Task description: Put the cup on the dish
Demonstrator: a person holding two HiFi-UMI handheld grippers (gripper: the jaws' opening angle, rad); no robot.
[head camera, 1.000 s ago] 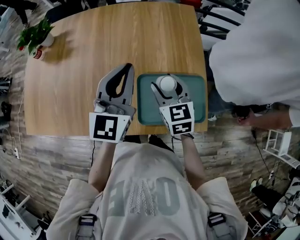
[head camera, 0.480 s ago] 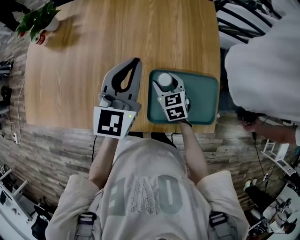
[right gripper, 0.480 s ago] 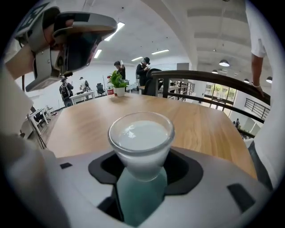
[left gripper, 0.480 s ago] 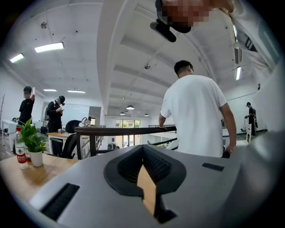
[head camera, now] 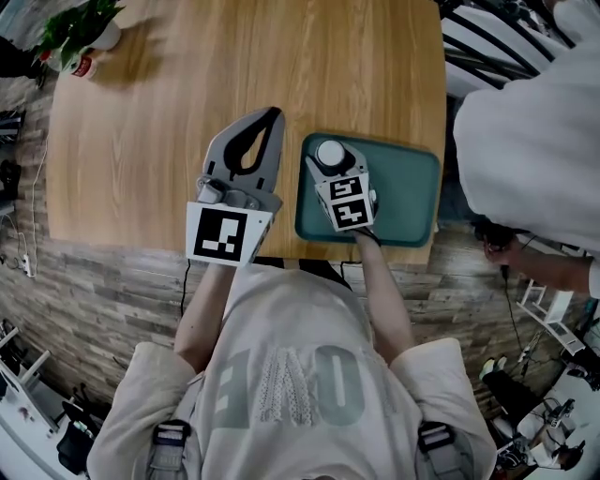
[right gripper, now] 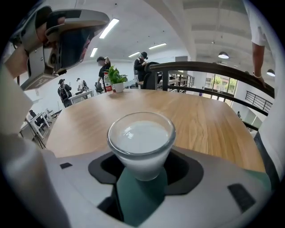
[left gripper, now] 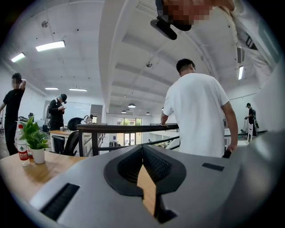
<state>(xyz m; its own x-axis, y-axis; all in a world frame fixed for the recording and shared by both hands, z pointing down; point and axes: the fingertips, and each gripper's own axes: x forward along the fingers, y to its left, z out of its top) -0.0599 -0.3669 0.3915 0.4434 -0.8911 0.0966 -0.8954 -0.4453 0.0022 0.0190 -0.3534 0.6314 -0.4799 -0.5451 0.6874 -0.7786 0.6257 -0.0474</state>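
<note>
My right tongs (head camera: 331,161) gripped the cup (right gripper: 141,138); my left tongs (left gripper: 142,149) were shut, empty. Only the head view showed the whole dish (head camera: 403,192).

In your head view, the right gripper (head camera: 330,161) covers the lower body of the cup (head camera: 330,152) and the dish's (head camera: 403,187) near-left part. You cannot tell whether the cup's foot touches the dish. At upper left, the frame edge cuts off the plant (head camera: 80,28).

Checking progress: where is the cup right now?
Head view, right of centre: the cup is in the right gripper, over the teal dish, at its left end.
</note>
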